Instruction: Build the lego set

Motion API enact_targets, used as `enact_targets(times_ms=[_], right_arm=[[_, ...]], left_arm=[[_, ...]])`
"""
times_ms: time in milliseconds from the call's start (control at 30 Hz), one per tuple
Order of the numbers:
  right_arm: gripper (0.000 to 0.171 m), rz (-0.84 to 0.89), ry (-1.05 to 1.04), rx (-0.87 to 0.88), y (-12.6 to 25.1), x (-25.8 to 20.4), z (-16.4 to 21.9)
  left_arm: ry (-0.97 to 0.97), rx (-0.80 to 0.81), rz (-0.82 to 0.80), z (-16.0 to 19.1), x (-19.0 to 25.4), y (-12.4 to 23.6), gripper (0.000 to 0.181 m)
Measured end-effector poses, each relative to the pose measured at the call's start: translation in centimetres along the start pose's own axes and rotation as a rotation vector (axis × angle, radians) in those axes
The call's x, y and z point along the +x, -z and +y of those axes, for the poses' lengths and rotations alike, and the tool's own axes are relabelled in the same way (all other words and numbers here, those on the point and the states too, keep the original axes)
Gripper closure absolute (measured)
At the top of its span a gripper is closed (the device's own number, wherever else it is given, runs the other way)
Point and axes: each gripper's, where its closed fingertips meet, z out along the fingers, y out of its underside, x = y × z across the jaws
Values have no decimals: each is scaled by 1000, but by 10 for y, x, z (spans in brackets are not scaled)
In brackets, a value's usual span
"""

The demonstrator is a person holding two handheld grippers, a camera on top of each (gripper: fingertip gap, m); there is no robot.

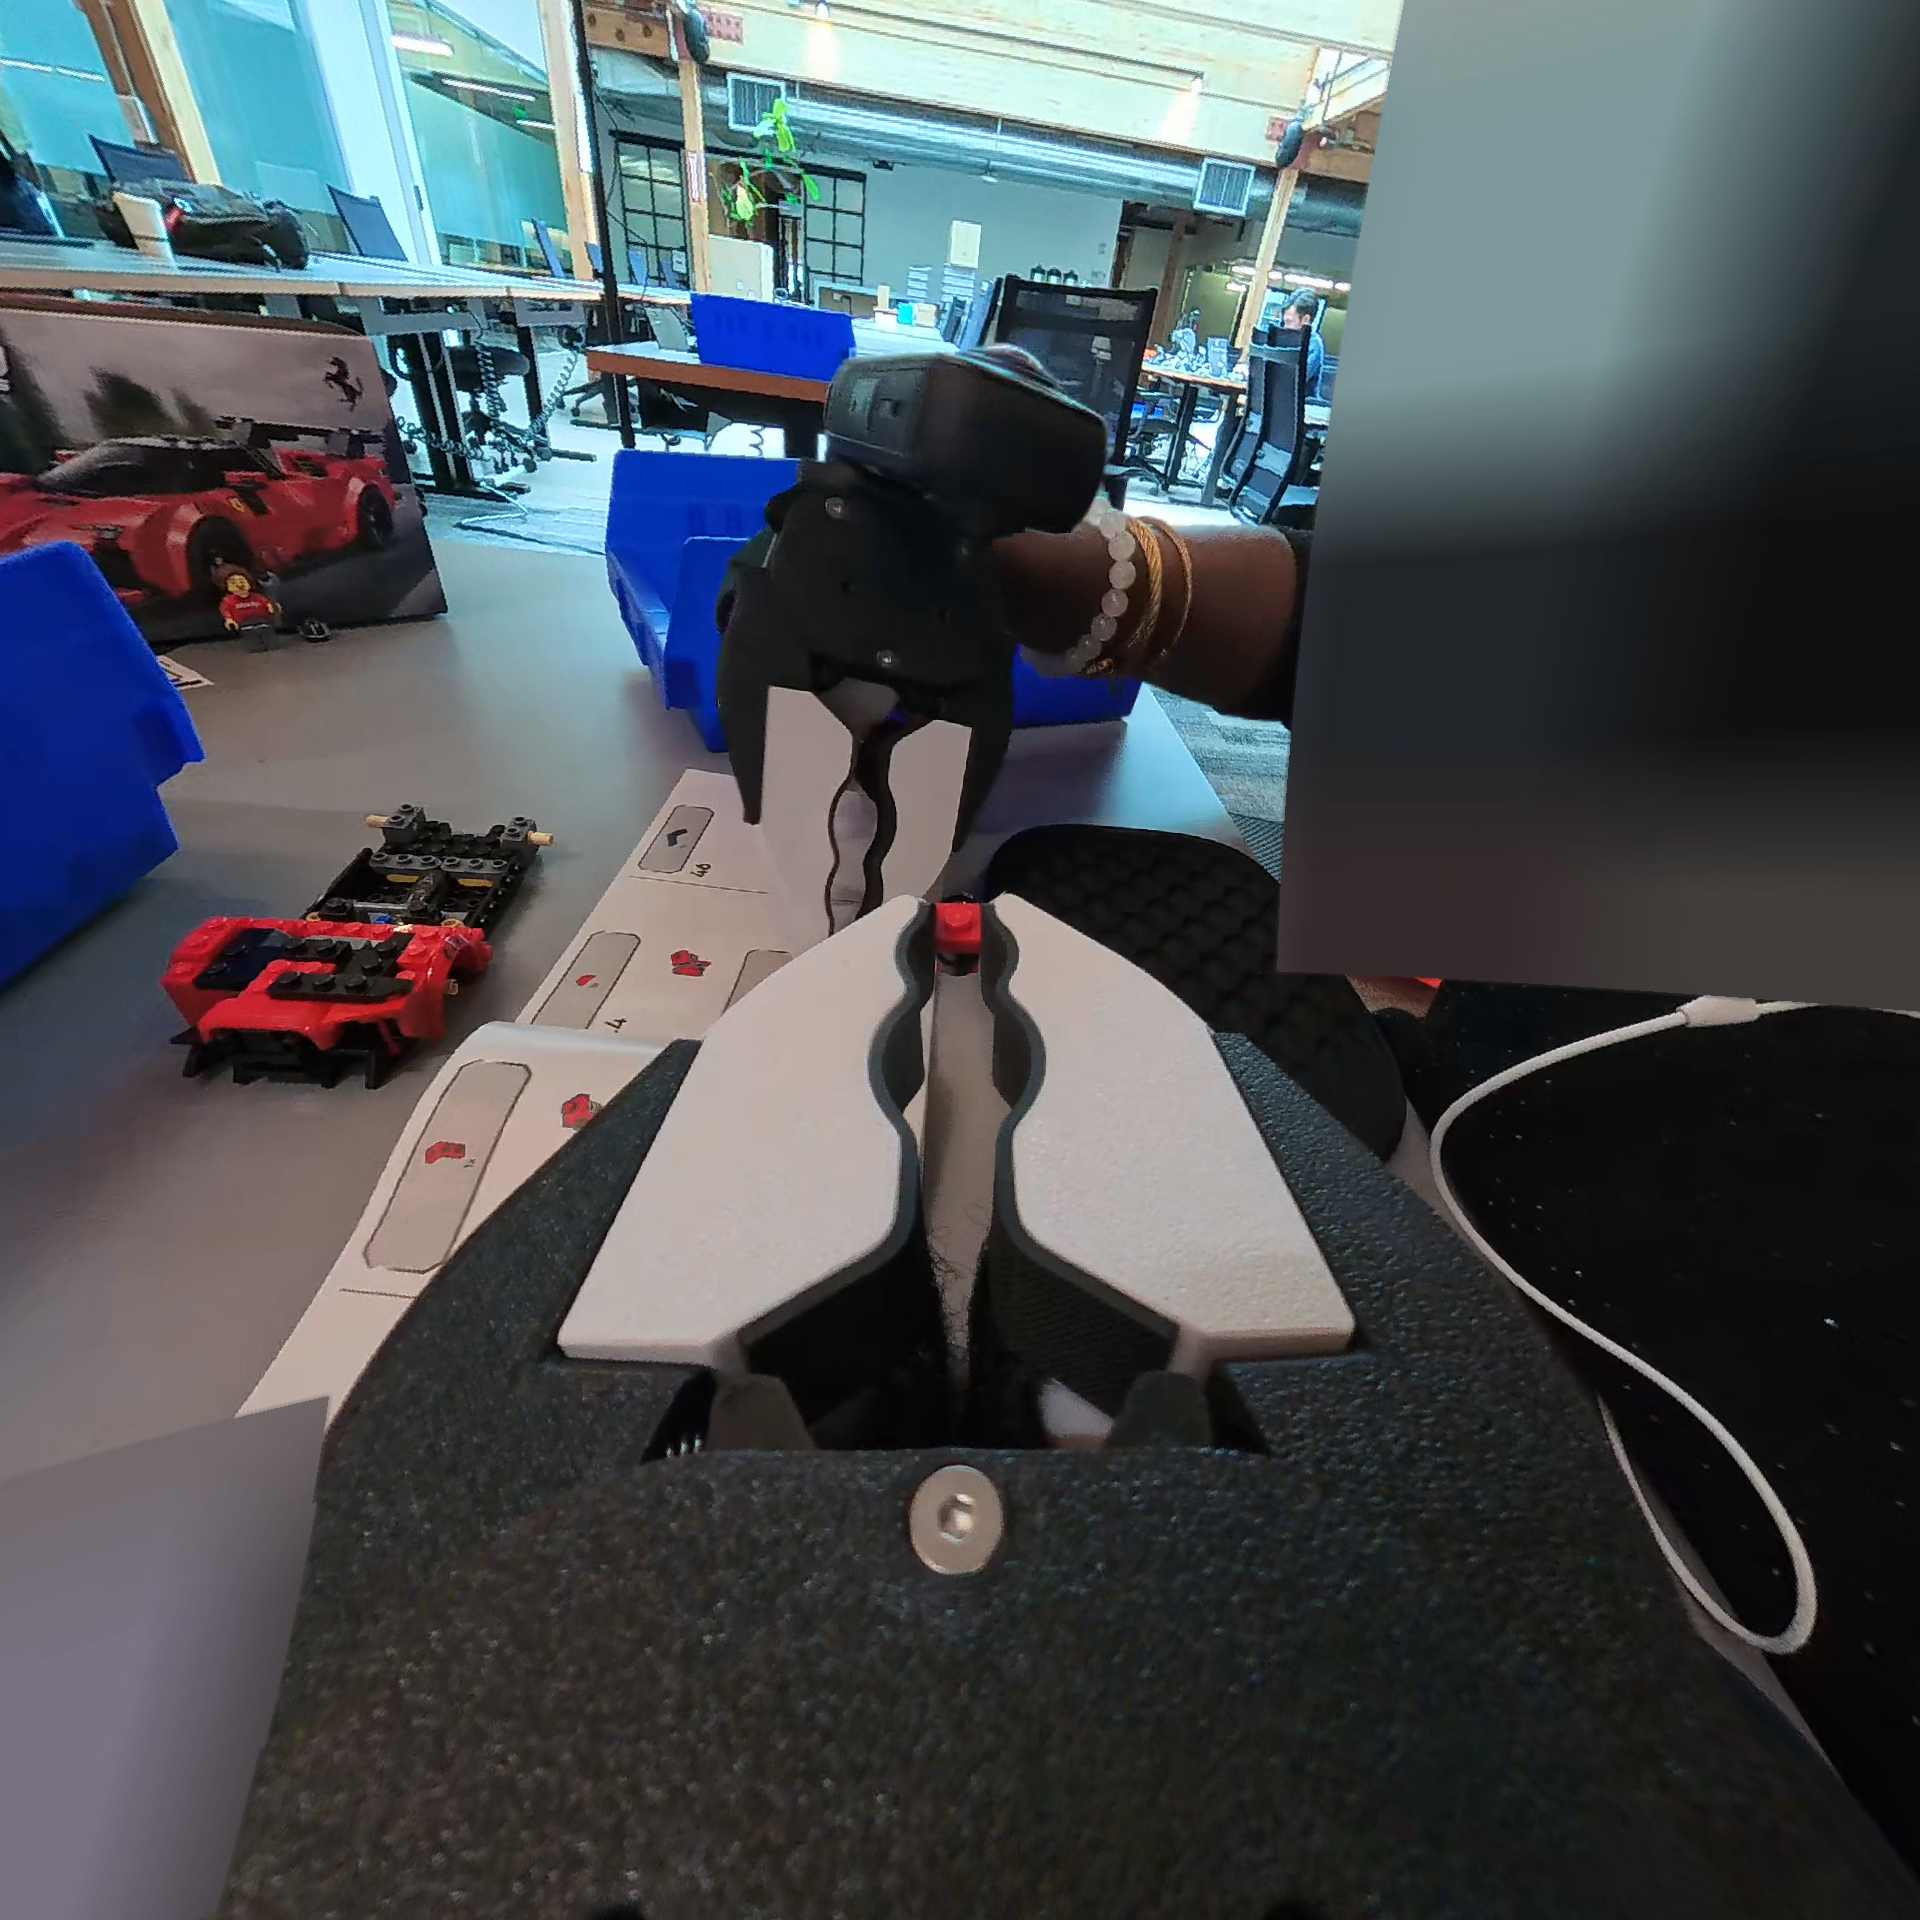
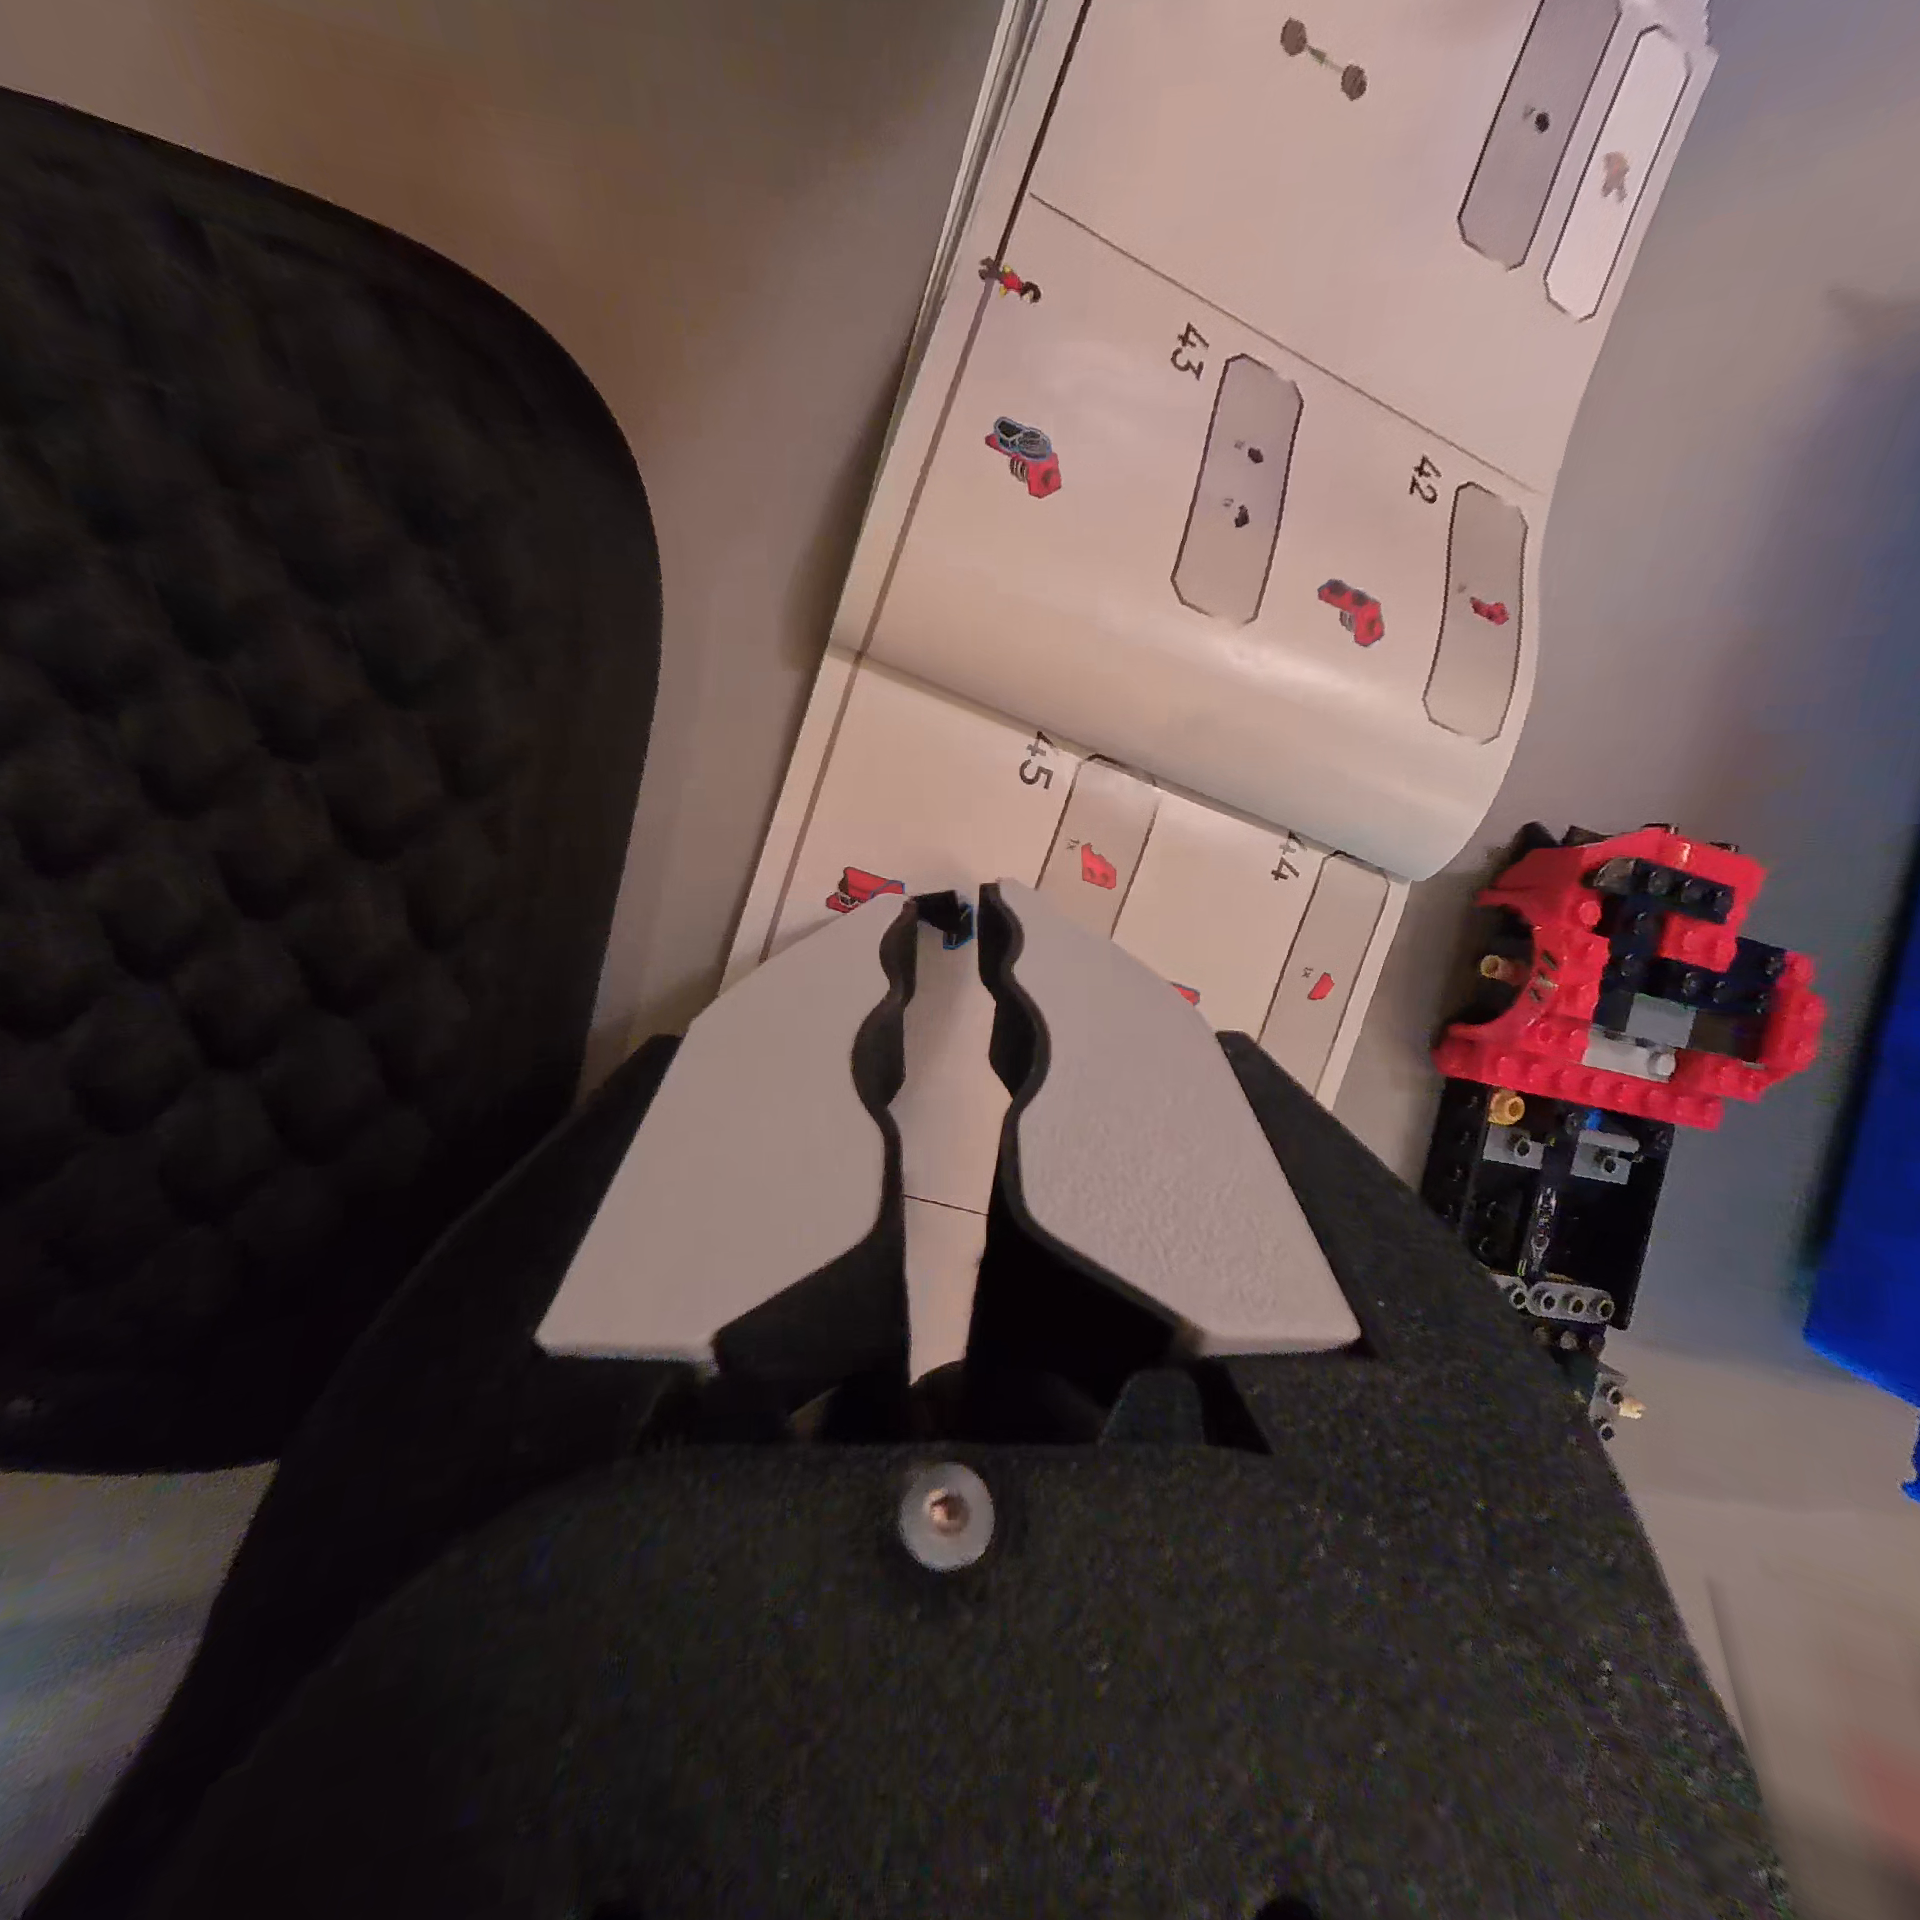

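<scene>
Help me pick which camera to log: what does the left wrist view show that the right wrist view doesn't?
Only the left wrist view: the set's box, blue bins, the left gripper pinching a small red brick, and the right gripper from outside. Only the right wrist view: the right gripper shut on a small dark piece. Both: the instruction booklet and the partly built red car.

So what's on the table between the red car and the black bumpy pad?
The open instruction booklet lies between the car and the pad. The right wrist view shows it best, with the right gripper over its near edge.
</scene>
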Motion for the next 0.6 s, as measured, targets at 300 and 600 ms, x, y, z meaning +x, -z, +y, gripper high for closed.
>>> enact_targets(times_ms=[300, 600], right_arm=[[145, 179, 133, -7, 5, 11, 1], [155, 192, -90, 133, 20, 9, -2]], left_arm=[[3, 5, 1, -1, 0, 2, 174], [8, 6, 5, -1, 1, 2, 174]])
